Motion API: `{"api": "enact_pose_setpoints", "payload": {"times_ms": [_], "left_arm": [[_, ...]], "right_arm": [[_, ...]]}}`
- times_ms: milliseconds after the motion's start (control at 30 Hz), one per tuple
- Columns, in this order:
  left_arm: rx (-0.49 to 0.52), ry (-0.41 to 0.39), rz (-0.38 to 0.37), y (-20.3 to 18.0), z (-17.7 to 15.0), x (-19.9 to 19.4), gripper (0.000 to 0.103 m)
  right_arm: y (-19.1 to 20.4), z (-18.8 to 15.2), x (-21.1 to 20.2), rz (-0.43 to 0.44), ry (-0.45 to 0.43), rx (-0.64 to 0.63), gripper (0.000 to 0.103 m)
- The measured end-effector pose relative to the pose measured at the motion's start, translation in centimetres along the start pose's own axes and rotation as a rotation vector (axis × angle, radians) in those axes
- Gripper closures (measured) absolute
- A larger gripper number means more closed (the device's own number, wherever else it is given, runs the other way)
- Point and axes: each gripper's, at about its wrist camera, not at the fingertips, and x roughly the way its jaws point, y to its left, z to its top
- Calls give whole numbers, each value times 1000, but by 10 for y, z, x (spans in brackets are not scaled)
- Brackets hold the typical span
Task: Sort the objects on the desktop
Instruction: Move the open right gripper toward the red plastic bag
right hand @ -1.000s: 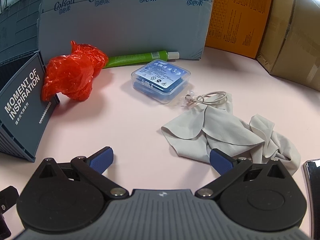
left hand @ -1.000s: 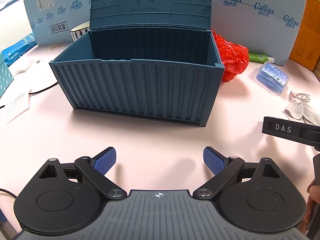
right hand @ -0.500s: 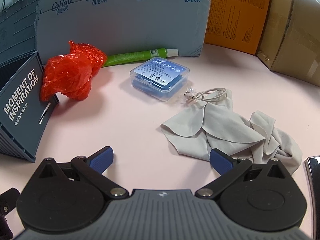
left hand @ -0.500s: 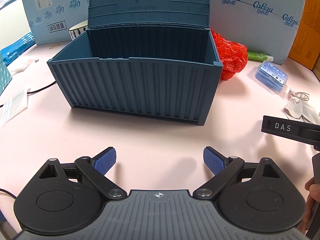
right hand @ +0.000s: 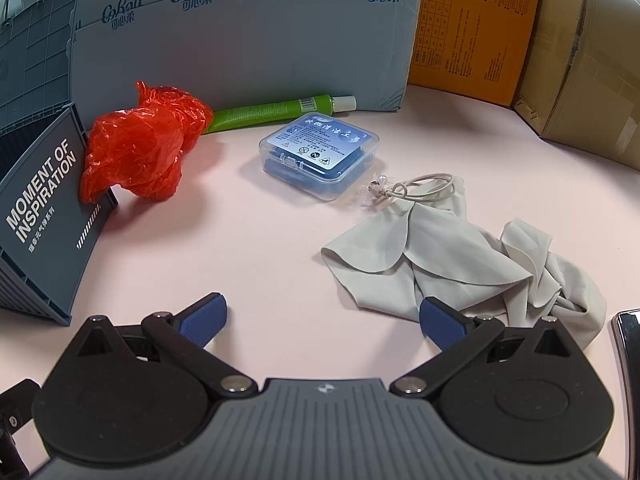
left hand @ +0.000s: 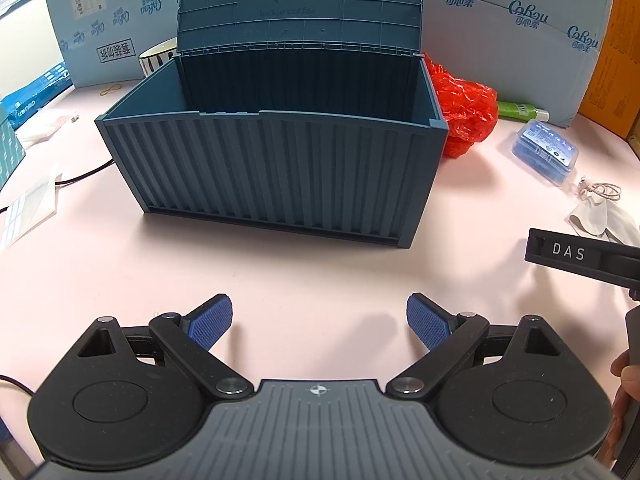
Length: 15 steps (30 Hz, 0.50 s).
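The blue container-style storage box [left hand: 276, 168] stands mid-table with its lid tipped back, apparently ready to take the loose items right of it: red plastic bag [right hand: 144, 144] touching its end wall, green tube [right hand: 276, 110], clear case [right hand: 320, 156], grey cloth [right hand: 460, 256]. The left gripper [left hand: 319, 320] hovers spread and empty before the box, the right gripper [right hand: 322, 316] likewise beside the cloth. The pink tabletop [left hand: 320, 268] is hemmed by cardboard cartons [right hand: 576, 48].

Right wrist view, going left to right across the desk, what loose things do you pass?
Crumpled red plastic bag → green squeeze tube → clear plastic case with blue label → thin beige cord loop → crumpled grey cloth.
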Motion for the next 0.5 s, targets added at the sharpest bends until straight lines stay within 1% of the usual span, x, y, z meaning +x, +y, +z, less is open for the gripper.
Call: {"api": "enact_pose_setpoints", "payload": {"times_ms": [433,500], "left_arm": [[-5,-3,-3,-1,1,0,10],[-7,-4,-3,0,1,0,10]], "right_arm": [[-1,0,0,10,4,3,0],[-1,2,-1,17,10,-11,0]]}}
